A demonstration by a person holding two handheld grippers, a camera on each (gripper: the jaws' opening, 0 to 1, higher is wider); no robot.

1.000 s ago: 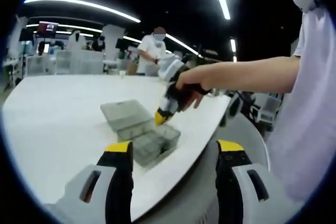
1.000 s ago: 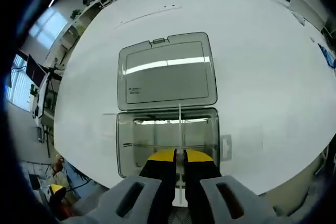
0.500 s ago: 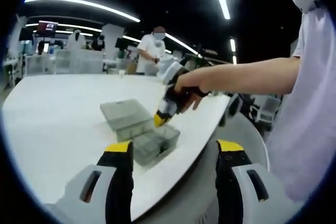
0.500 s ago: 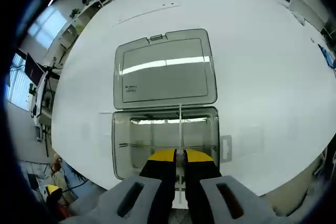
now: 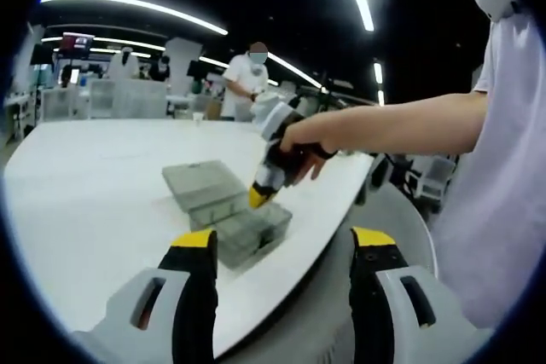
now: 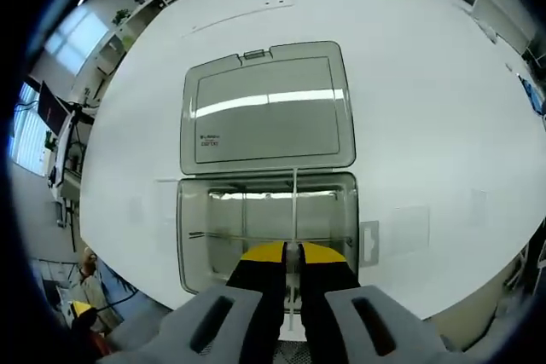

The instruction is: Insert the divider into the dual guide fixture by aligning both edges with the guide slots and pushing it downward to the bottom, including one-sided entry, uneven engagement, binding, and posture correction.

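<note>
Divider (image 6: 293,210) sits pinched between your right gripper's (image 6: 293,255) closed jaws, over the open box (image 6: 196,228); your left gripper (image 5: 277,249) gapes wide, empty.

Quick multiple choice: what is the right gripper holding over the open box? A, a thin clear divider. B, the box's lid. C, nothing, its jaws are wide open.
A: the right gripper has its jaws shut on the thin divider, which stands upright inside the open box.

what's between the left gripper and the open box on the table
In the left gripper view, only bare white table lies between the open left gripper and the box. The right gripper, held in a hand, is over the box's far side.
</note>
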